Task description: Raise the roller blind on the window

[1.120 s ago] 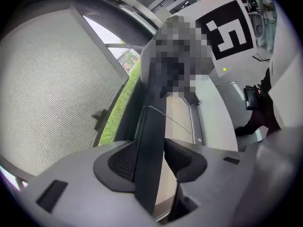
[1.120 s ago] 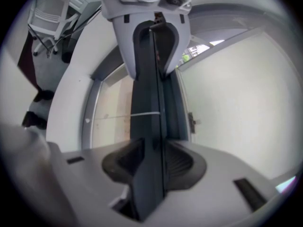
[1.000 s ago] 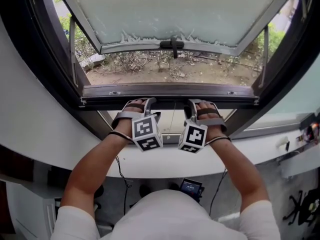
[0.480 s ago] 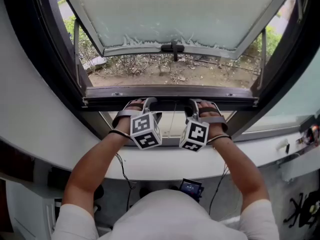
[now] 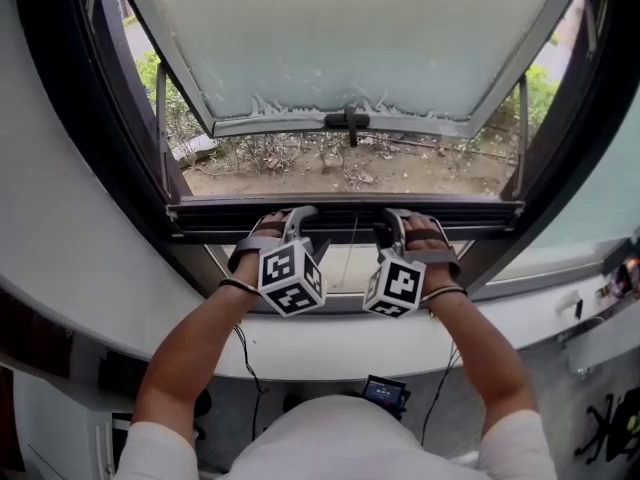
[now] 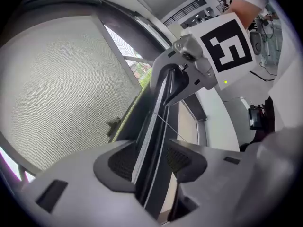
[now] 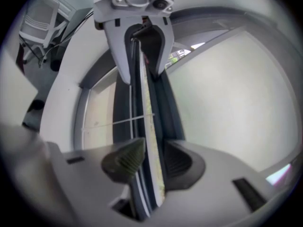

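Observation:
The blind's dark bottom bar runs across the window opening just above the sill. My left gripper and right gripper hold it side by side near its middle, marker cubes facing me. In the left gripper view the jaws of my left gripper are shut on the bar's edge, with the right gripper further along it. In the right gripper view my right gripper pinches the same bar, and the left gripper shows beyond. A thin cord hangs below the bar.
Beyond the bar a frosted window sash is tilted open outward, with its black handle at the lower edge. Bare ground and shrubs lie outside. A curved white sill runs under my wrists. A small device and cables sit below.
Both grippers and the bar have risen a little from the white sill, and a slightly taller strip of pane shows under the bar. The grip has not changed.

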Motion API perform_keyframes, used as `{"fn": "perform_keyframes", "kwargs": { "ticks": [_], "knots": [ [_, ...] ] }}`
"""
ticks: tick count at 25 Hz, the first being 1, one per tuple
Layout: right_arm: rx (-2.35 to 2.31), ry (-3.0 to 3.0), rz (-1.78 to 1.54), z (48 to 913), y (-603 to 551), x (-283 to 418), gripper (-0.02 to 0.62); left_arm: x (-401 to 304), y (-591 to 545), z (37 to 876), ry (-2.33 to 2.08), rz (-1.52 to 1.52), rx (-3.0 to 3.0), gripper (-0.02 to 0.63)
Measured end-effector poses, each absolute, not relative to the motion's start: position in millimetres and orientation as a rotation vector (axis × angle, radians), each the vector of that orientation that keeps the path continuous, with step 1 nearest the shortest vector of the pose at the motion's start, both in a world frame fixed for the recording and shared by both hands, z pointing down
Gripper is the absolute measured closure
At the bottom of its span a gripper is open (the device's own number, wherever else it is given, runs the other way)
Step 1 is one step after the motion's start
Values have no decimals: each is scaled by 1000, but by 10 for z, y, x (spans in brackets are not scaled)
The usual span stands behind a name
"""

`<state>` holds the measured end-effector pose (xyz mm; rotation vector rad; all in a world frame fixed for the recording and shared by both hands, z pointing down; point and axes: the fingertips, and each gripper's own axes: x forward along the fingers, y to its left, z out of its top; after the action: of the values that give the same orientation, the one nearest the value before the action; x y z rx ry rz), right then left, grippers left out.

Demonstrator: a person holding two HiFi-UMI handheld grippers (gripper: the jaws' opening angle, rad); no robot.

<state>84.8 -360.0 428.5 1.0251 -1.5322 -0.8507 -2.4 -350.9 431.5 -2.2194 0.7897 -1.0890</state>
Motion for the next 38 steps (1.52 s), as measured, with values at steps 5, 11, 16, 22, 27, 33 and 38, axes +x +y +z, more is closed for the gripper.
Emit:
{"fn": "perform_keyframes", "kwargs": {
  "ticks": [5, 11, 16, 22, 27, 33, 38],
  "knots": [
    [1085, -1560, -863, 3989, -3648, 854, 460, -17, -3546, 4028, 819, -1017, -2252, 417],
    [1109, -1549, -901, 3901, -3626, 846, 460, -22, -3533, 3913, 826, -988, -2251, 417],
    [1193, -1564, -977, 3678, -3637, 839, 460, -32, -3552, 3697, 827, -974, -2238, 417],
    [1378, -1755, -986, 3309, -3546, 795, 460, -33, -3557, 3431, 802, -987, -2251, 442],
    [1501, -1879, -1004, 3197, -3318, 751, 460, -32, -3571, 3361, 787, -998, -2226, 442],
    [1510, -2012, -777, 3771, -3131, 727, 460, -55, -3585, 3307, 791, -990, -2231, 442],
    [1513, -2065, -611, 4151, -3038, 740, 460, -61, -3615, 3210, 812, -960, -2224, 442]
  ]
}}
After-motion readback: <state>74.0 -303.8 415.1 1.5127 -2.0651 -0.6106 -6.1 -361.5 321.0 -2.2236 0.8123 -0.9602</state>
